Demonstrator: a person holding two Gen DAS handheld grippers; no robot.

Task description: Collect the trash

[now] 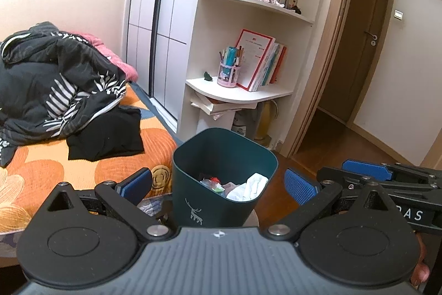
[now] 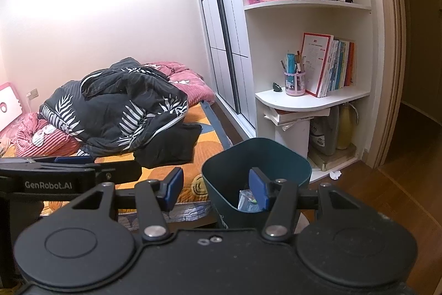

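A dark green trash bin [image 1: 193,184] with a deer print stands on the floor beside the bed. Inside it lie a crumpled white tissue [image 1: 248,187] and colourful wrappers [image 1: 212,183]. My left gripper [image 1: 218,187] is open wide just in front of the bin, with nothing between its fingers. In the right wrist view the bin [image 2: 276,156] sits low and centre. My right gripper [image 2: 216,190] is open and empty, its right finger over the bin's mouth. A small white paper scrap [image 2: 335,174] lies on the floor by the shelf base.
The bed [image 1: 41,170] with an orange sheet, a dark leaf-print quilt [image 1: 55,79] and a folded black garment [image 1: 107,134] is on the left. A white corner shelf [image 2: 312,98] holds books and a pen cup. Sliding wardrobe behind; doorway and wooden floor [image 2: 400,184] on the right.
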